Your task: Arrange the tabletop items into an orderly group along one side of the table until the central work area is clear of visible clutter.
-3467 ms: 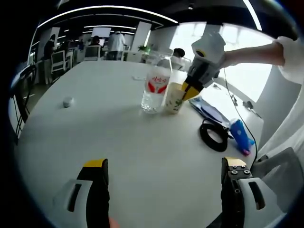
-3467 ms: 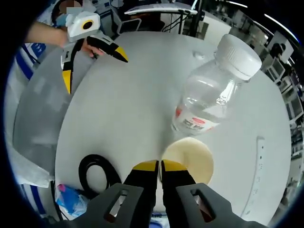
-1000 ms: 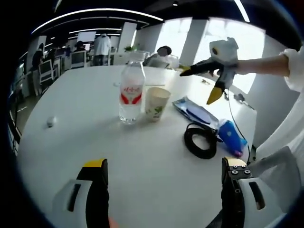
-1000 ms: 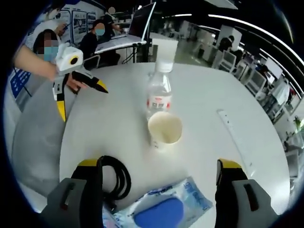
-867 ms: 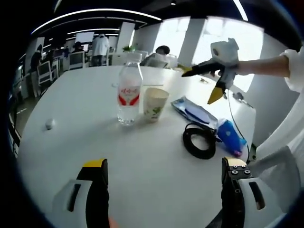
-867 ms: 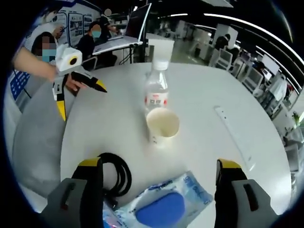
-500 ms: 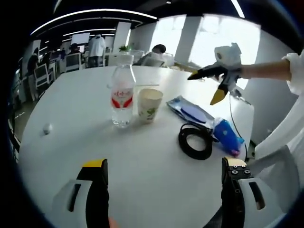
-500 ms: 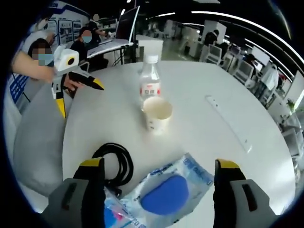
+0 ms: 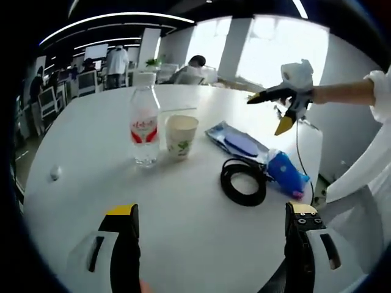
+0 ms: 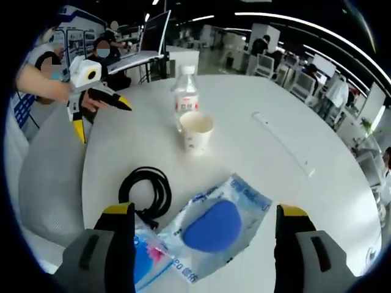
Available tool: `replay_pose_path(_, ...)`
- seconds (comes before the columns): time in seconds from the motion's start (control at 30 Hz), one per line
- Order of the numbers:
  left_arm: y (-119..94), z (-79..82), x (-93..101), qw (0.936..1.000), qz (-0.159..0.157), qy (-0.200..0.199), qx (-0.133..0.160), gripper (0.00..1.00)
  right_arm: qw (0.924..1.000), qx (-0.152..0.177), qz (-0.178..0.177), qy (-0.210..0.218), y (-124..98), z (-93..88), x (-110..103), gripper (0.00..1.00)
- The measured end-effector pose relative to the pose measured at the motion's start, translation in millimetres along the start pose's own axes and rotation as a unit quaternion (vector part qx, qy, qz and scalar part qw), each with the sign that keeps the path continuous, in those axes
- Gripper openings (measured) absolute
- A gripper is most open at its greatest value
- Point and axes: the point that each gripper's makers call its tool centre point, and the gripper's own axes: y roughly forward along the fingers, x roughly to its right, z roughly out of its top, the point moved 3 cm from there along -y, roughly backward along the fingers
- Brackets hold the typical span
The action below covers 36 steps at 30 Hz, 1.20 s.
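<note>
Now that our right gripper (image 10: 198, 244) has let go of the paper cup (image 10: 196, 132) and pulled back, both it and our left gripper (image 9: 211, 244) hang agape; bottle (image 9: 145, 127), cup, pouch (image 10: 217, 226) and cable (image 9: 243, 182) sit grouped mid-table.

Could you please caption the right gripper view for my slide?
Open right gripper over a bagged blue item, coiled black cable, paper cup and water bottle.
</note>
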Motion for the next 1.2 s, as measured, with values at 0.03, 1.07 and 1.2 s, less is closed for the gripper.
replay_pose_path(0.03,1,1.0,1.2,1.0000,-0.002,0.002,0.000,0.96,1.0000,0.001,-0.002,0.004,-2,-2.2,0,0.94)
replay_pose_path(1.07,24,9.3,32.7,0.9974,-0.049,0.048,-0.021,0.96,0.9941,0.006,-0.052,0.094,-52,-69.3,-19,0.93)
replay_pose_path(1.2,26,8.0,37.2,0.9968,-0.055,0.051,-0.024,0.96,0.9914,0.012,-0.060,0.115,-59,-78.4,-23,0.92)
